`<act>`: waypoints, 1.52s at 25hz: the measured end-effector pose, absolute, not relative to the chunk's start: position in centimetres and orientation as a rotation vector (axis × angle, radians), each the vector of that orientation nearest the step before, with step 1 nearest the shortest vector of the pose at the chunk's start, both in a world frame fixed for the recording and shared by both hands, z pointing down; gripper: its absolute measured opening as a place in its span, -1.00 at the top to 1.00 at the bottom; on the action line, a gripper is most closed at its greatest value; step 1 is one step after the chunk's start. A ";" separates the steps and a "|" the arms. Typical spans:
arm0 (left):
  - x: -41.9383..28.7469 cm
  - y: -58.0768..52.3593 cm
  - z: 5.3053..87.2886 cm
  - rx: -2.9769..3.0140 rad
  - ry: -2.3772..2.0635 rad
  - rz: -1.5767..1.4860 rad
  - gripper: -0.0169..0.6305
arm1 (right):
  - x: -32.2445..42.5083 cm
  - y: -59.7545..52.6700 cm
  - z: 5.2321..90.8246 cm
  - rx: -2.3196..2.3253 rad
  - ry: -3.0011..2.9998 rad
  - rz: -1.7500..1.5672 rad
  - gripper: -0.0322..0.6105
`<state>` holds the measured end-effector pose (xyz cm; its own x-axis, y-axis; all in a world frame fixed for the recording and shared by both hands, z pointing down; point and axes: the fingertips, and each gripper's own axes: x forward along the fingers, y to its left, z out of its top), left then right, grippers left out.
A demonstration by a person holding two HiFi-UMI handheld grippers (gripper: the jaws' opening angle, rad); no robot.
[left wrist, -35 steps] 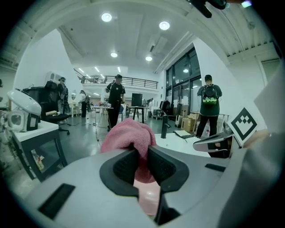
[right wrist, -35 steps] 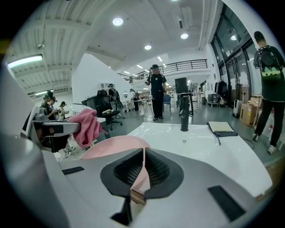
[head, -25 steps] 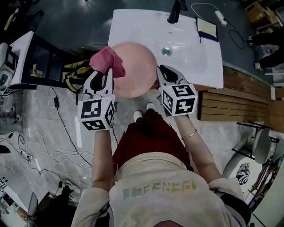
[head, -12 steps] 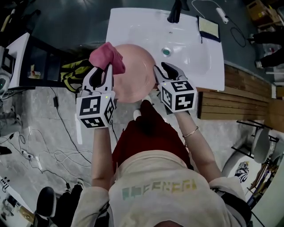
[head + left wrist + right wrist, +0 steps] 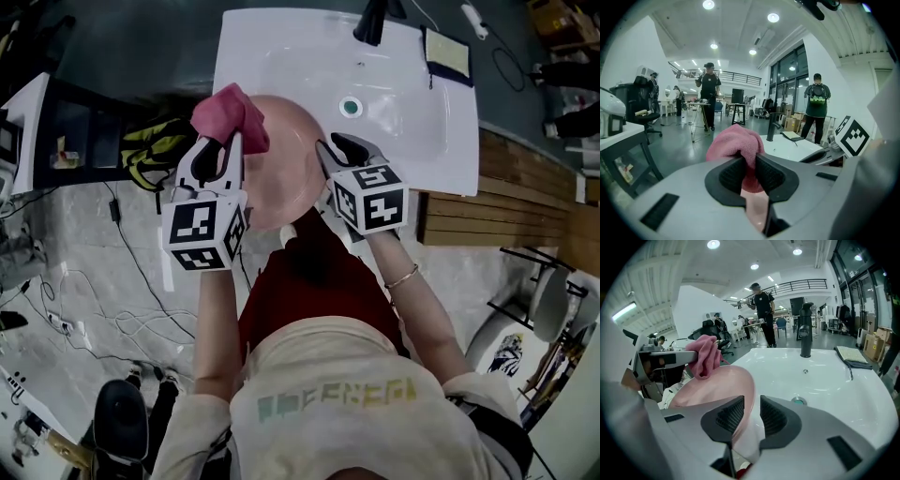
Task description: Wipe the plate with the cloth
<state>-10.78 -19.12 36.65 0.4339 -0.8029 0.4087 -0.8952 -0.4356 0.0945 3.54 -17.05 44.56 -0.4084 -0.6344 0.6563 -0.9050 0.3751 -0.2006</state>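
One plate [image 5: 292, 164], one cloth [image 5: 231, 114] (two tools [image 5: 217, 150] [image 5: 339, 148])

Legible text: none that we can read.

1. Shirt [image 5: 336, 401], behind both grippers in the head view: we see a row of pale printed letters, too blurred to spell out.
2. Left cube [image 5: 202, 232] on the left gripper [image 5: 221, 145] and right cube [image 5: 372, 199] on the right gripper [image 5: 339, 148]: we find black-and-white square markers, with no letters or digits.

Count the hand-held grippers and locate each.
2. The left hand-held gripper clamps the pink cloth at the left edge of the plate; the right hand-held gripper clamps its right rim.
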 end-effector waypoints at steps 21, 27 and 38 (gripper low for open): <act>-10.0 -20.7 39.6 2.315 -1.446 0.557 0.74 | 3.3 -19.2 46.7 1.244 -2.136 0.773 0.70; -6.9 -20.8 40.1 2.374 -1.323 0.665 0.74 | 3.5 -19.8 46.9 1.286 -2.116 0.734 0.70; -0.5 -21.1 42.3 2.483 -1.067 0.901 0.74 | 3.5 -20.0 46.9 1.305 -2.118 0.732 0.70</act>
